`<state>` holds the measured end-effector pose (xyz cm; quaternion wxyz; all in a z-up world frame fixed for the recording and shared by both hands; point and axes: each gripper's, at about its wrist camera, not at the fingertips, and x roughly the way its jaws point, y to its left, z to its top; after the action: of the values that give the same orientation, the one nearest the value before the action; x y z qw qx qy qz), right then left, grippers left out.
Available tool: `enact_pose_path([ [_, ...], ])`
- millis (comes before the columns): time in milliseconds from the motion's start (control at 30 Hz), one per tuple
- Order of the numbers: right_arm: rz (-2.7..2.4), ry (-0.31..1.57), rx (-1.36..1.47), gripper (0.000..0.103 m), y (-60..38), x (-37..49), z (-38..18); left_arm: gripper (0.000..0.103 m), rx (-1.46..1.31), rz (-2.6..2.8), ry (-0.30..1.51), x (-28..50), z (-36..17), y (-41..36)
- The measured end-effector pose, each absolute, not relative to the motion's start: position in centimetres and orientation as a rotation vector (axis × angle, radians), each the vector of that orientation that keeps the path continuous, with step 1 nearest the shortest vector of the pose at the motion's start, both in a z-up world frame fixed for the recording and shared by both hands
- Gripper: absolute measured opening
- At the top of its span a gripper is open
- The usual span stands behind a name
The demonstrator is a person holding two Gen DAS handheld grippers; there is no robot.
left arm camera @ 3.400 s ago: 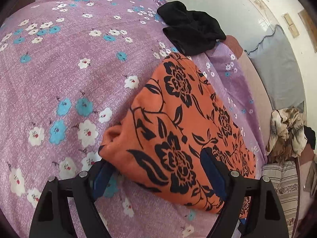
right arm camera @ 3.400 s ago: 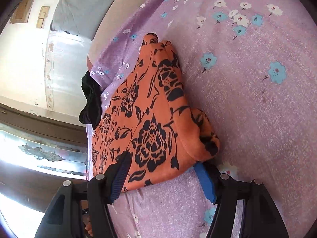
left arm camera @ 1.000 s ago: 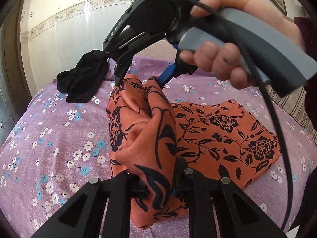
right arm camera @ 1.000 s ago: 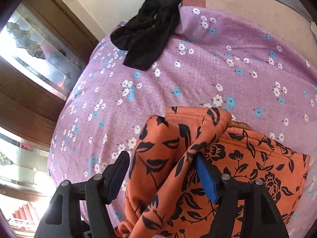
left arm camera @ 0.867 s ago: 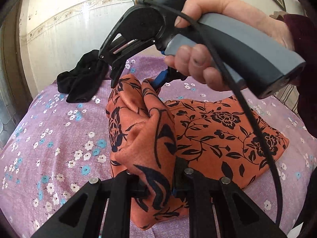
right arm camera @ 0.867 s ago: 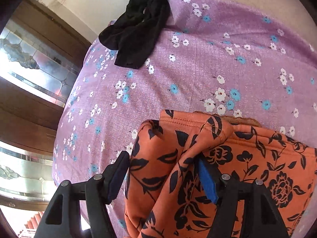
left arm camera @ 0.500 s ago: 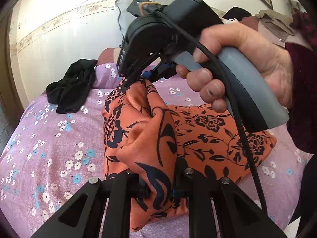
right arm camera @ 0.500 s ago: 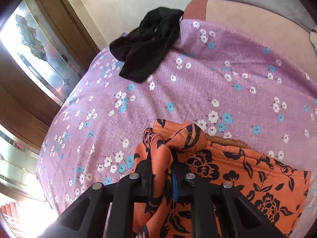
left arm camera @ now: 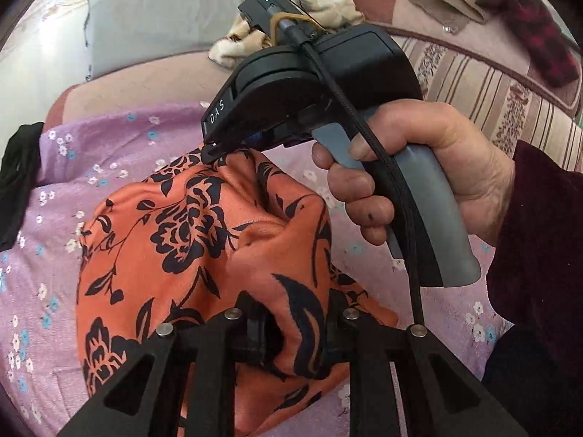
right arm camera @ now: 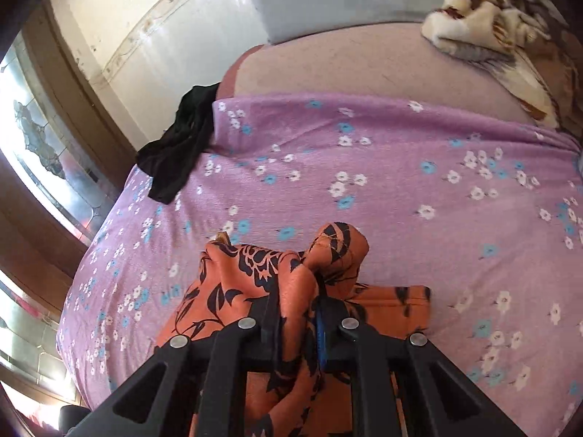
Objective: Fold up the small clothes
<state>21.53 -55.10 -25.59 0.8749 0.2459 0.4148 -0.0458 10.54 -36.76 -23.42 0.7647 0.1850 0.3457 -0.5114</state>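
Nearest, the left tongs [left arm camera: 295,331] and right tongs [right arm camera: 297,313] each pinch a bunched edge of the orange, black-flowered soft cloth garment [left arm camera: 189,240], lifting it above the purple floral bedsheet [right arm camera: 400,167], apparently to fold it over.

Open purple bedsheet [right arm camera: 419,153] ahead; black garment [right arm camera: 178,153] apparently lies at its edge.

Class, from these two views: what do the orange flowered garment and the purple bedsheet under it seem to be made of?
Orange garment: probably a soft, thin knit or brushed fabric with a matte, faintly fuzzy surface; it bunches into rounded folds where it is pinched.
Purple bedsheet: likely woven cotton or a blend, with a matte, speckled weave and printed flowers, lying flat.
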Motion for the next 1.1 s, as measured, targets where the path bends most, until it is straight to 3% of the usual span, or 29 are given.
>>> enact_pose_path([
  [100, -0.131, 0.921, 0.575, 0.017, -57.1, 20.2, -29.3, 0.038, 0.470, -1.155, 0.857, 9.5, -24.7, -37.6],
  [200, -0.149, 0.939, 0.688, 0.020, -58.2, 18.2, -31.5, 0.055, 0.508, -1.176, 0.810, 8.0, -24.1, -34.6],
  [233, -0.154, 0.904, 0.734, 0.025, -58.7, 17.2, -31.5, 0.062, 0.499, -1.185, 0.787, 7.8, -23.6, -33.0],
  [300, -0.198, 0.829, 0.802, 0.039, -59.5, 14.9, -30.9, 0.065, 0.468, -1.186, 0.739, 7.7, -22.4, -29.6],
  [333, -0.231, 0.795, 0.811, 0.055, -59.6, 13.7, -30.4, 0.067, 0.449, -1.168, 0.716, 8.0, -21.9, -27.9],
  [367, -0.251, 0.767, 0.796, 0.058, -59.4, 12.8, -29.7, 0.069, 0.428, -1.139, 0.698, 8.3, -21.3, -26.5],
  [633, -0.024, 0.711, 0.658, 0.056, -50.7, 10.6, -24.5, 0.070, 0.169, -0.849, 0.756, 18.3, -21.8, -21.7],
  [800, 0.021, 0.821, 0.673, 0.054, -46.8, 10.6, -26.7, 0.070, 0.238, -0.801, 0.840, 20.5, -26.2, -21.8],
  [833, -0.011, 0.868, 0.664, 0.051, -46.6, 10.5, -27.7, 0.070, 0.246, -0.799, 0.846, 20.3, -26.8, -22.0],
  [867, -0.058, 0.909, 0.646, 0.040, -46.7, 10.1, -28.6, 0.070, 0.257, -0.800, 0.850, 20.0, -27.0, -22.1],
  [967, -0.168, 0.945, 0.674, 0.021, -48.3, 8.4, -30.0, 0.070, 0.279, -0.814, 0.860, 19.8, -27.5, -22.4],
  [1100, -0.231, 0.988, 0.611, 0.017, -48.5, 8.9, -29.1, 0.070, 0.330, -0.812, 0.840, 18.5, -27.6, -22.8],
])
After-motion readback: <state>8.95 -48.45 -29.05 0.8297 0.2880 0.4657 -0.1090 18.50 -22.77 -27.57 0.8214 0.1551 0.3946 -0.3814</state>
